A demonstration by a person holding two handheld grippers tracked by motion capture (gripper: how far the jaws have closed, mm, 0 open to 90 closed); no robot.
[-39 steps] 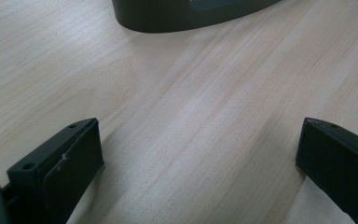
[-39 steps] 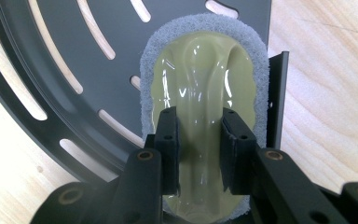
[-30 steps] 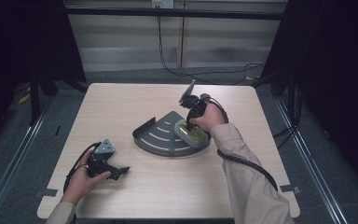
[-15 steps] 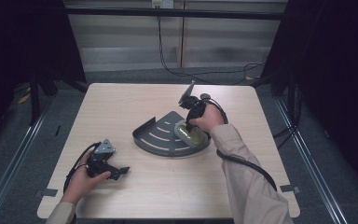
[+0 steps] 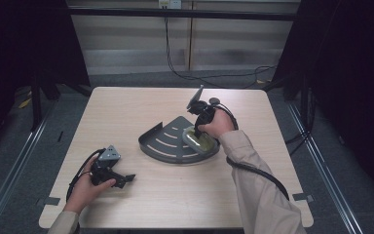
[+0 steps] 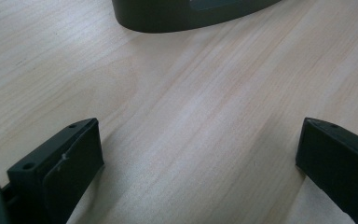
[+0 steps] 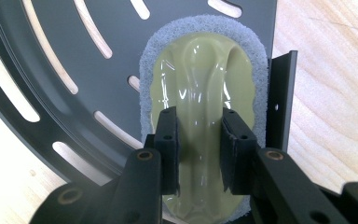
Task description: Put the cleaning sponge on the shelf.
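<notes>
A: Nearest the person, what lies at the front left of the table [image 5: 175, 204]?

B: The left gripper [image 5: 126, 179], resting low over the bare wood in the left hand [image 5: 85, 191]. In the left gripper view its jaws stand wide apart with nothing between them, and the dark curved wall of the rack [image 6: 186, 14] shows ahead.

A: And toward the middle?

B: A dark grey, fan-shaped corner rack [image 5: 163, 141] with slotted floor lies flat on the table. On its right part, against the straight side wall, sits a scrubbing pad [image 5: 198, 141]: grey abrasive base, glossy yellow-green moulded handle.

A: Where is the right gripper [image 7: 199, 140]?

B: Directly above the pad, pointing down, held by the right hand [image 5: 219, 124]. In the right gripper view its two pads are clamped on the raised central ridge of the scrubbing pad [image 7: 200, 93], which rests on the rack [image 7: 74, 56].

A: Beyond that?

B: Cables trail across the floor past the far edge.
</notes>
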